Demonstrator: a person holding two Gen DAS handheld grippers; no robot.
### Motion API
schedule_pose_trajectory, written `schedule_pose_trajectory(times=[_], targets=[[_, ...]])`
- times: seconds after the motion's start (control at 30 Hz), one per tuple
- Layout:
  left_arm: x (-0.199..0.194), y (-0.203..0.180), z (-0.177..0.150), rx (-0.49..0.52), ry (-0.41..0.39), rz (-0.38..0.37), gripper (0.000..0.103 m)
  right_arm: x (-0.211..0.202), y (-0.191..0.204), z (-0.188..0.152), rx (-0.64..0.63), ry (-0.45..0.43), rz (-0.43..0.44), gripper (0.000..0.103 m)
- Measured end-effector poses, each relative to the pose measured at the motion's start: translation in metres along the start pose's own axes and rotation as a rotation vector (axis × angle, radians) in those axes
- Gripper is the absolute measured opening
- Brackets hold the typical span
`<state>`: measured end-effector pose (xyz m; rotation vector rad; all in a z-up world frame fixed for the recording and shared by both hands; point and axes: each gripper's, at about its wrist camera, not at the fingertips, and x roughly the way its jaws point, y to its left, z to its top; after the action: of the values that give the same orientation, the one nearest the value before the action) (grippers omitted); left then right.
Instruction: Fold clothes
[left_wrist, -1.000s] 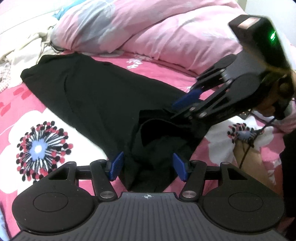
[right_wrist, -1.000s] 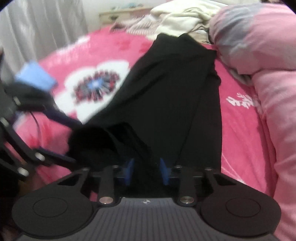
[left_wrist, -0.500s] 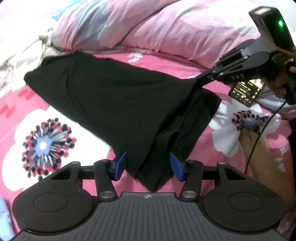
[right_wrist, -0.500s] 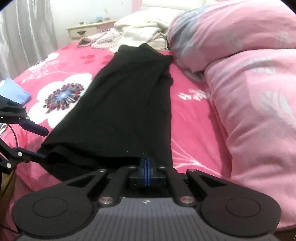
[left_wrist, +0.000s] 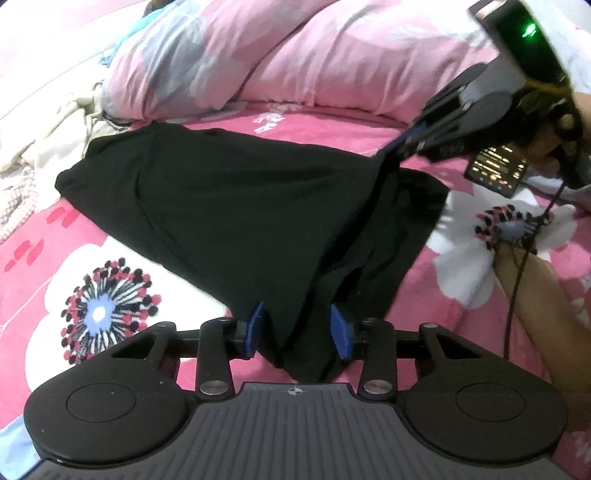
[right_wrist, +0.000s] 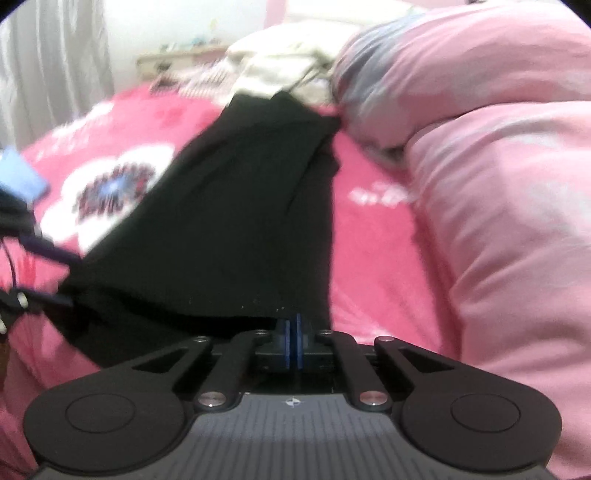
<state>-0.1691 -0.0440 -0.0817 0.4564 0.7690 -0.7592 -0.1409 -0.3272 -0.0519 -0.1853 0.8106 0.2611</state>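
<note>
In the left wrist view, the left tongs (left_wrist: 297, 330) sit low in the middle with their blue pads (left_wrist: 254, 328) standing apart, and the jaws have just been closing in on a hanging corner of the black garment (left_wrist: 236, 206) that lies between them; the cloth fills much of the gap, yet the pads do not clearly press on it, so these tongs read as open around the fabric. The garment stretches away from this corner across the pink flowered bedsheet (left_wrist: 74, 266), its far end close under the pink duvet (left_wrist: 295, 55) and near a heap of pale clothes (left_wrist: 40, 140) at the left. At the upper right the right tongs (left_wrist: 402, 142) pinch another corner of the garment and lift it off the bed, drawing the cloth into a taut ridge, while a phone (left_wrist: 495, 171) lies on the sheet just behind them and a bare forearm (left_wrist: 535, 291) shows at the right edge. In the right wrist view, which is blurred, the right tongs (right_wrist: 291, 345) are closed, the blue pads pressed together on the near edge of the black garment (right_wrist: 229, 221). From there the cloth runs up the bed, with the bedsheet (right_wrist: 373, 236) on both sides and the duvet (right_wrist: 498, 166) well to the right. The left tongs (right_wrist: 51, 275) appear at the left edge beside the garment's other near corner, too blurred to judge there.
</note>
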Motion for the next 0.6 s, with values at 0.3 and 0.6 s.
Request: schedule_pose_trajectory(times=[0.3,0.6], targets=[[-0.003,0.001,0.002,0.002,-0.025,-0.013,0.002,-0.024,-0.007,0.007,-0.037,-0.030,-0.028,0.001],[-0.011,-0.013,0.002,0.124,-0.038,-0.053,0.002,-0.031,-0.009,-0.009,-0.062,0.018,-0.066,0.001]])
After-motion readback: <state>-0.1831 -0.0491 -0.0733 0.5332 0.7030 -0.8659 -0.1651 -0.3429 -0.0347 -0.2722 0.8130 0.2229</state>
